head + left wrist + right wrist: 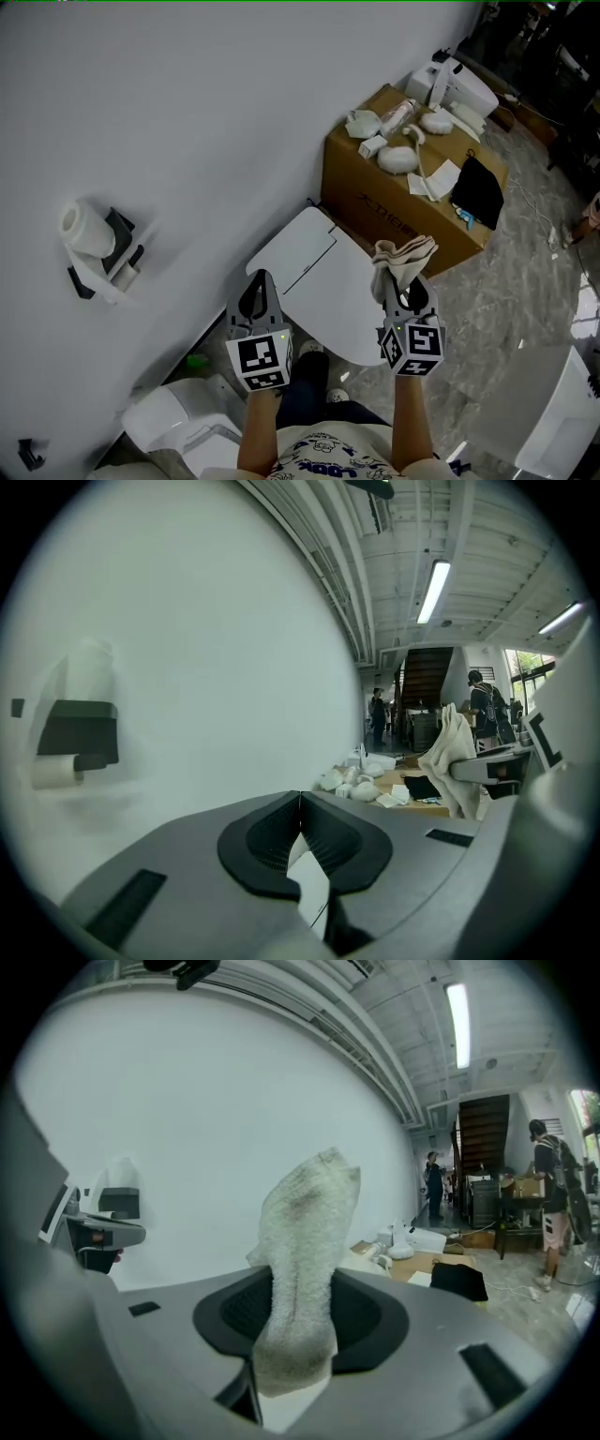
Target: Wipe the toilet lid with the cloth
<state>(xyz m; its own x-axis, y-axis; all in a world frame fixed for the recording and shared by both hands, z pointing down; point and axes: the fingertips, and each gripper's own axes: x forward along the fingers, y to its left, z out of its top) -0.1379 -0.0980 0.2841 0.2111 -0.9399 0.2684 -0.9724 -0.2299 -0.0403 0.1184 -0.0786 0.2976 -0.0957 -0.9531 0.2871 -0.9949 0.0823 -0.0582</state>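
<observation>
Cloth [403, 256], one piece, stood pinched in the right gripper [404, 283], over the single white toilet lid [319, 277] at frame centre. The left gripper [256, 281], second of two, had its jaws pressed together, empty.

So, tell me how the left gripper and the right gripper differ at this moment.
The left gripper has its jaws closed on nothing; the right gripper is clamped on the cloth, which sticks up past its jaws. The left gripper sits on the wall side of the toilet lid, the right gripper on the cardboard box side. Both point forward, side by side.
</observation>
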